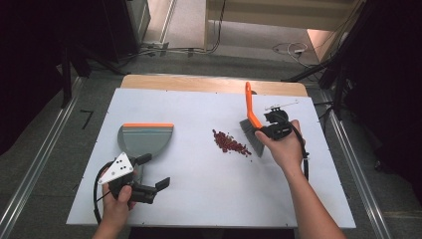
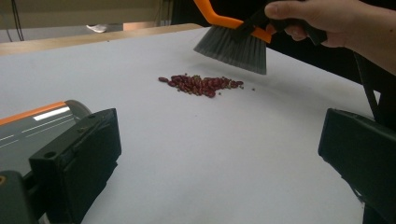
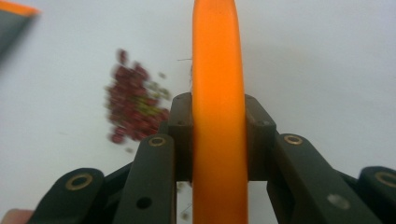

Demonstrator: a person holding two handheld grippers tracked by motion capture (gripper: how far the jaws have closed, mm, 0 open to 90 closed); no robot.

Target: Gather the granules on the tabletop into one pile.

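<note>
My right gripper [image 1: 264, 130] clamps the smooth orange brush [image 1: 250, 117] handle above glossy red beans [image 1: 231, 143]; my left gripper [image 1: 152, 172] gapes beside the grey dustpan [image 1: 144, 140].

No readable text, labels, brands or numbers anywhere. The one possible sign is a black mark shaped like a "7" on the grey floor [image 1: 87, 118], just beside the left edge of the white surface [image 1: 189, 199]; cannot tell if it is a numeral or tape. The dustpan [image 1: 144, 139] near that edge carries only an orange strip, no lettering.
</note>
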